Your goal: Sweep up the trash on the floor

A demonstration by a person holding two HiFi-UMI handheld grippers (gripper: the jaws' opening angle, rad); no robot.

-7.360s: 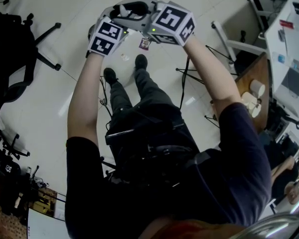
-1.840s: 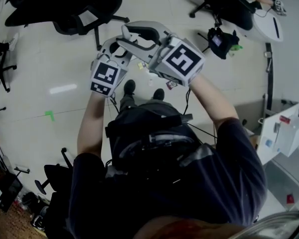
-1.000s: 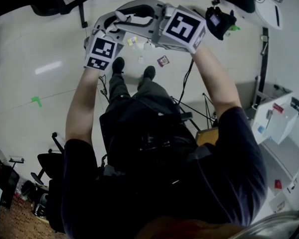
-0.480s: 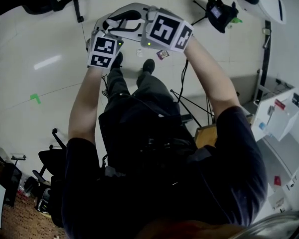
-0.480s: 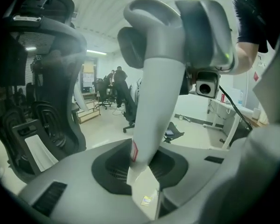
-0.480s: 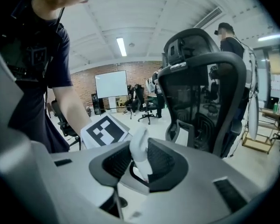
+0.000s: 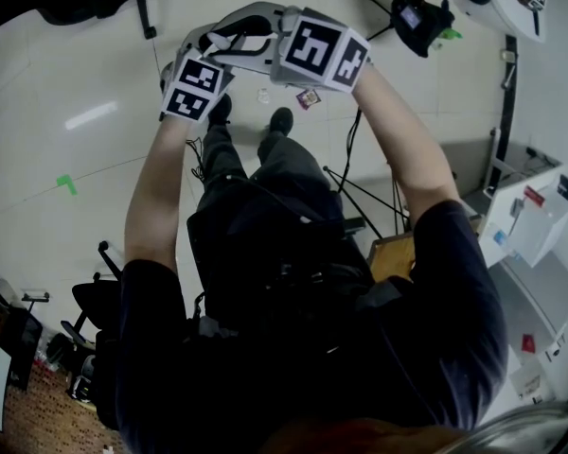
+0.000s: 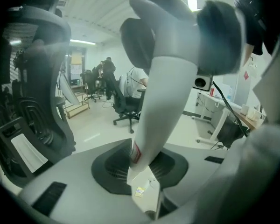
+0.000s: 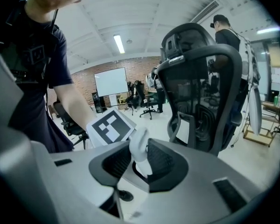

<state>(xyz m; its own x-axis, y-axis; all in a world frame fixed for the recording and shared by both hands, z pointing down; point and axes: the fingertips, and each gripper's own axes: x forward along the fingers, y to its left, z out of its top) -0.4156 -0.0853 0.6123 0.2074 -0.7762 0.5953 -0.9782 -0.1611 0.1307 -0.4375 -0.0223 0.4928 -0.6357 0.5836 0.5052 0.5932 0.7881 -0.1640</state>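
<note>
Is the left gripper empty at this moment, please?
No, a pale handle stands gripped between the pads of the left gripper.

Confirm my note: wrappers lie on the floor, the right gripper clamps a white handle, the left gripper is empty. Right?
The left gripper is not empty: the left gripper view shows its fingers shut on a long white handle. The right gripper does clamp a white handle, and wrappers lie on the floor.

Glossy pale tiled floor (image 7: 95, 64), black mesh office chair (image 9: 200, 92), brick wall (image 9: 79, 80), whiteboard (image 9: 111, 81), ceiling strip light (image 9: 119, 43)
</note>
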